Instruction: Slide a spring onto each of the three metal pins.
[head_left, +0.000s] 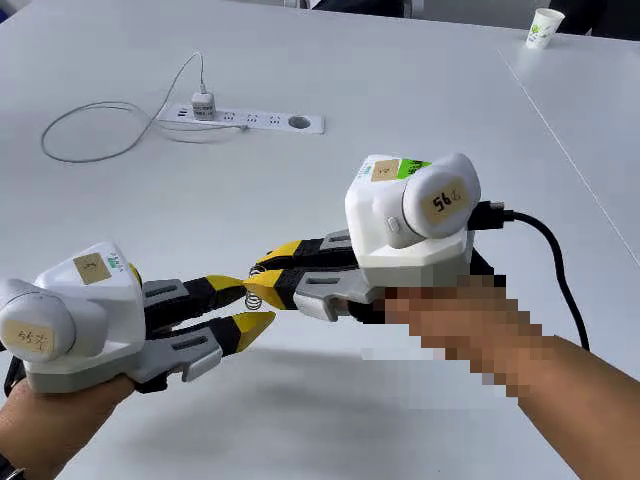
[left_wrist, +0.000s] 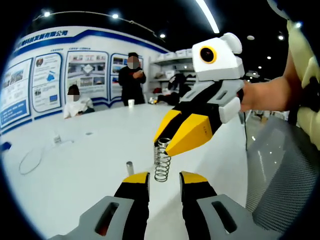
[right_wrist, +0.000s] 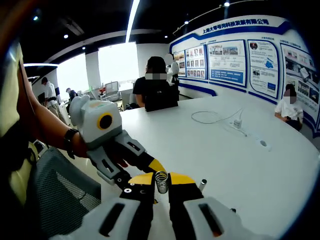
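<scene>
The right gripper (right_wrist: 161, 179) has its jaws almost closed and pinches a spring (left_wrist: 161, 160) by its top. The spring hangs down in the air. The left gripper (left_wrist: 165, 177) is open, with the bottom of the spring between its jaws. I cannot tell if they touch it, and it holds nothing. One pin (left_wrist: 130, 168) stands on the table (head_left: 400, 120), just beside the left gripper's jaws, with no spring on it.

I think this is the carrying step. Next, the hole of the spring must line up right over the pin's top, then go straight down. A tilted spring could catch on the pin.
</scene>
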